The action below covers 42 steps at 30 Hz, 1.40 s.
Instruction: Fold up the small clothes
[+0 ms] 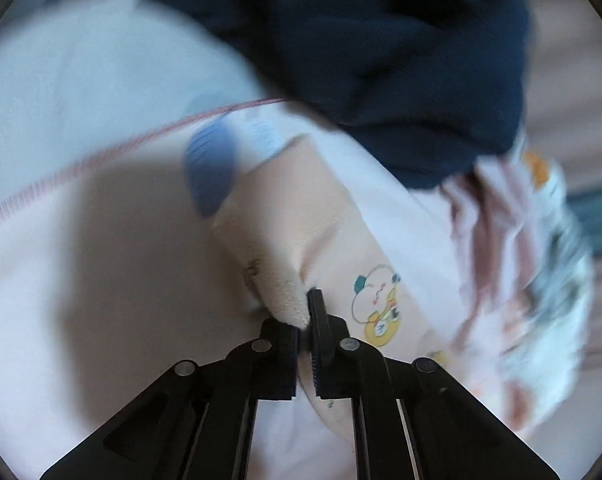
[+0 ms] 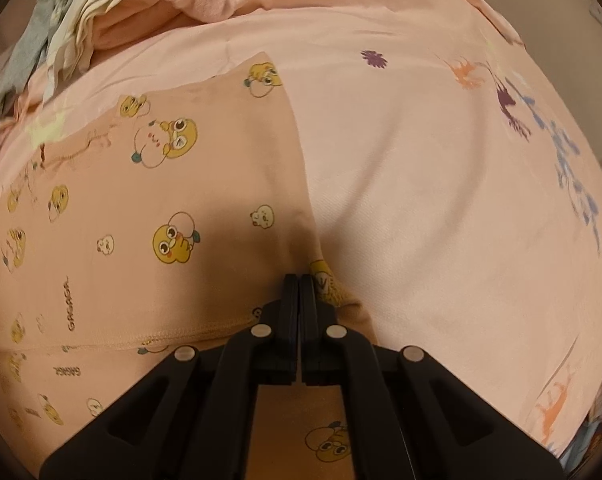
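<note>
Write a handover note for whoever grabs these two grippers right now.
Left gripper: shut on a corner of the peach cartoon-print garment.
Right gripper: shut on the same garment, at its edge by a hem.
It lies on the pink bedsheet; a navy garment and a heap of other clothes wait behind.
Done: both grips taken.
Left: finish folding it, then the rest.

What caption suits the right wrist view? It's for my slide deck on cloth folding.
Right gripper shut on the edge of a peach cartoon-print garment lying on a pink bedsheet.
</note>
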Available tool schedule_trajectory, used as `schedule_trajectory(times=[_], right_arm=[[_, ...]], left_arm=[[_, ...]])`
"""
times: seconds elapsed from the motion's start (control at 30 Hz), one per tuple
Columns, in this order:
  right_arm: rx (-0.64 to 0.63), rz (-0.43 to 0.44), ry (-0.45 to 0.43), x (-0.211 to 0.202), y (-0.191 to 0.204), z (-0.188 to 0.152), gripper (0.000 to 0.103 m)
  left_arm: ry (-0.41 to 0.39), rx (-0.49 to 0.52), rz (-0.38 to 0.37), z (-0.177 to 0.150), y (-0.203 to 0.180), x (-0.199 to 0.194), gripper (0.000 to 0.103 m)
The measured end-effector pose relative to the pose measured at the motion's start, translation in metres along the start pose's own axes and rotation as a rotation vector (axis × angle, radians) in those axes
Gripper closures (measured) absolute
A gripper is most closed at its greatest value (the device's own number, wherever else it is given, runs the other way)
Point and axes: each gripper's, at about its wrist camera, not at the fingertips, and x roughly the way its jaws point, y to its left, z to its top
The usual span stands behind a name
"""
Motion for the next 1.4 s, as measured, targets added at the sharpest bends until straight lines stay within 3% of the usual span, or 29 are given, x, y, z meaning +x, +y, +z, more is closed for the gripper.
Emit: schedule_trajectory(times=[0.1,0.13,0.33,0.43,0.57,0.7,0.8,1.0,1.07,1.17,1.23,1.27,1.33,1.4], right_arm=[[-0.054,-0.013,-0.001,0.001,0.005,0.001,0.102],[-0.061,-0.008,-0.003,0.001,0.004,0.001,0.102],[-0.033,0.071,-0.028,0.0,-0.008,-0.005,0.102],[0.019,0.141,-0.029,0.002,-0.02,-0.004,0.102],[0.094,0.261,-0.003,0.005,-0.039,-0.002,0.103],[0.189,0.387,0.093,0.002,-0.058,-0.003,0.103],[0.18,0.395,0.132,-0.009,-0.063,-0.018,0.102],[0.189,0.417,0.168,-0.021,-0.086,-0.048,0.099],[0.194,0.419,0.173,-0.021,-0.094,-0.052,0.098],[0.207,0.429,0.173,-0.023,-0.103,-0.055,0.098],[0.205,0.421,0.17,-0.025,-0.102,-0.054,0.093],[0.203,0.41,0.165,-0.027,-0.101,-0.054,0.083],[0.197,0.394,0.16,-0.028,-0.099,-0.054,0.074],[0.201,0.41,0.165,-0.029,-0.097,-0.055,0.074]], left_arm=[[-0.071,0.263,0.215,-0.017,-0.042,-0.007,0.097],[-0.087,0.318,0.233,-0.024,-0.054,-0.009,0.098],[-0.122,0.508,0.119,-0.074,-0.131,-0.03,0.098],[-0.094,0.588,0.027,-0.108,-0.179,-0.036,0.098],[-0.059,0.697,-0.08,-0.164,-0.247,-0.04,0.098],[-0.017,0.826,-0.154,-0.241,-0.302,-0.043,0.098],[0.023,0.904,-0.203,-0.29,-0.331,-0.042,0.098],[0.071,1.099,-0.19,-0.374,-0.36,-0.034,0.098],[0.105,1.146,-0.145,-0.39,-0.361,-0.024,0.098],[0.147,1.233,-0.063,-0.408,-0.359,-0.009,0.097],[0.134,1.267,-0.034,-0.414,-0.353,-0.01,0.097],[0.13,1.274,-0.03,-0.415,-0.35,-0.01,0.097],[0.132,1.287,-0.041,-0.415,-0.346,-0.014,0.097],[0.122,1.282,-0.042,-0.41,-0.343,-0.019,0.096]])
